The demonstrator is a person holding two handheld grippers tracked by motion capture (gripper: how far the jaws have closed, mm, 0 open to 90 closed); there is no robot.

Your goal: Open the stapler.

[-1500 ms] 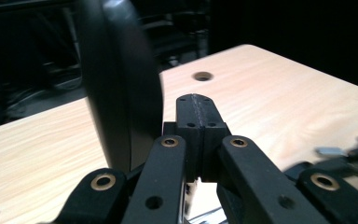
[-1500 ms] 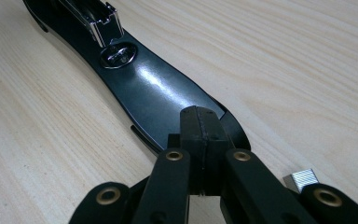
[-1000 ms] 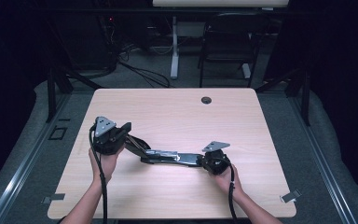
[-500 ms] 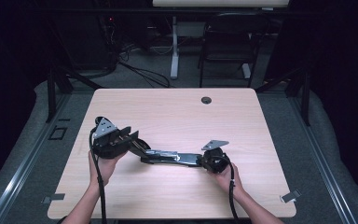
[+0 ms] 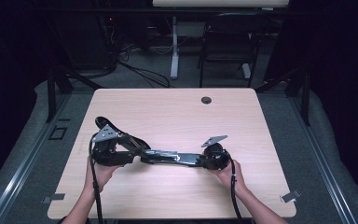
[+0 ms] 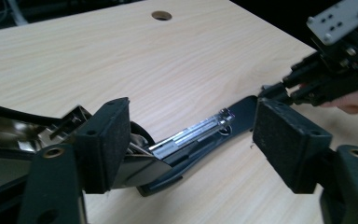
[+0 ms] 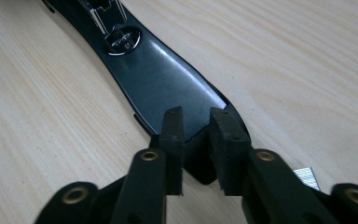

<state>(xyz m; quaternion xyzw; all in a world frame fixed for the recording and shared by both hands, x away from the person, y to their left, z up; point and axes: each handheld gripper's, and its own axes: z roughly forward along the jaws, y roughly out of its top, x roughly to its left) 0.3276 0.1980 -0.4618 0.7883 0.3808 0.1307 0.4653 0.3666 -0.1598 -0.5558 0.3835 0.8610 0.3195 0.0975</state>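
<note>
1. Black, long, opened-out metal stapler (image 5: 170,157): one is seen, laid flat on the pale wooden table (image 5: 177,112).
2. Its base tip is clamped by the right gripper (image 7: 196,140).
3. The left gripper (image 6: 191,140) is held with jaws apart around its hinged end.

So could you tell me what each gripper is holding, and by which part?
The right gripper pinches the front tip of the opened stapler's black base. The left gripper is open around the stapler's raised top arm, not clamping it.
</note>
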